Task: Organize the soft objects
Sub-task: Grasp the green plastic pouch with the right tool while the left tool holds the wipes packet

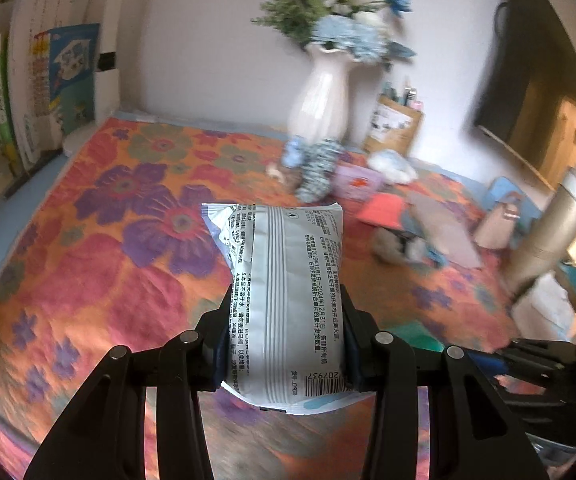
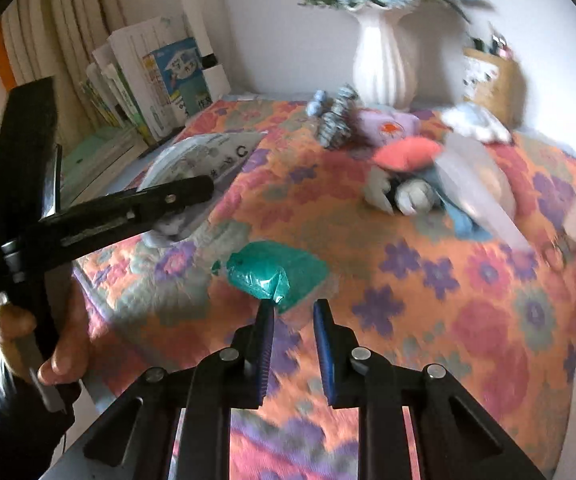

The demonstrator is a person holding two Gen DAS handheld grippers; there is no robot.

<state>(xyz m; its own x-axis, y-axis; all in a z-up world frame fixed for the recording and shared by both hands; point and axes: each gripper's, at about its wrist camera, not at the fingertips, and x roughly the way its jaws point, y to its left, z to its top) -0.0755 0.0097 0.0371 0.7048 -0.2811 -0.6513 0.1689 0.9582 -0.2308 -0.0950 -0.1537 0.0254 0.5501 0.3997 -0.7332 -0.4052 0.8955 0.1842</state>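
Observation:
My left gripper (image 1: 285, 300) is shut on a white soft pack with black print (image 1: 283, 296) and holds it above the flowered cloth; in the right wrist view the same gripper (image 2: 191, 192) and pack (image 2: 203, 156) show at the left. My right gripper (image 2: 294, 308) is open and empty, just short of a teal plastic pack (image 2: 275, 272) lying on the cloth. Plush toys lie at the back: a blue-grey knitted one (image 1: 316, 168), a lilac one (image 2: 388, 124), a pink pillow (image 2: 404, 152) and a grey-blue plush (image 2: 412, 196).
A white vase of blue flowers (image 1: 320, 104) stands at the back by the wall. Books (image 1: 27, 92) stand at the left edge. A wooden pen box (image 1: 394, 124) sits at the back right. A clear plastic lid (image 2: 476, 184) lies on the plush pile.

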